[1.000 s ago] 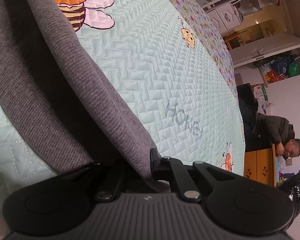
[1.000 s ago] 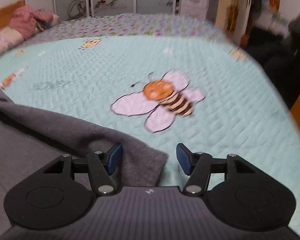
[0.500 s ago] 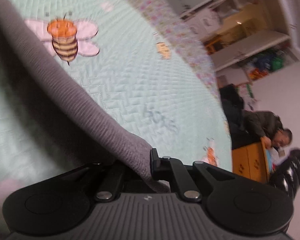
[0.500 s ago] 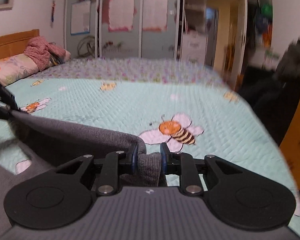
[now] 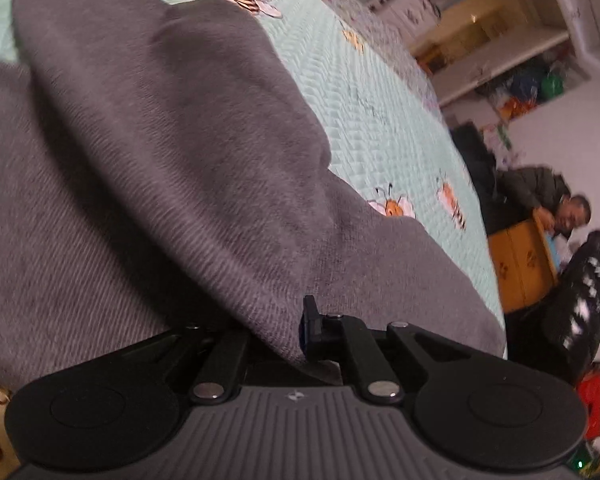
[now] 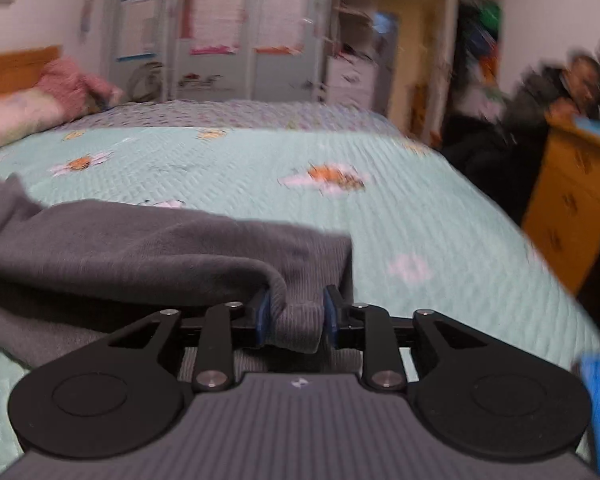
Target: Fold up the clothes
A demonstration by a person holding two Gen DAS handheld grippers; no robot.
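Grey ribbed garment, mint quilted bedspread with orange-striped bees, pink blanket, blue-padded black fingers

Left tool and right tool: matte black linkage arms with silver pivot screws, two round black discs either side, a ribbed grey housing bearing a small white logo, blue pads on the fingers.

No lettering can be read. The quilt on the bed carries a faint stitched word beside its bee prints, too blurred to make out, and the sheets on the wardrobe doors behind the bed are a smear.
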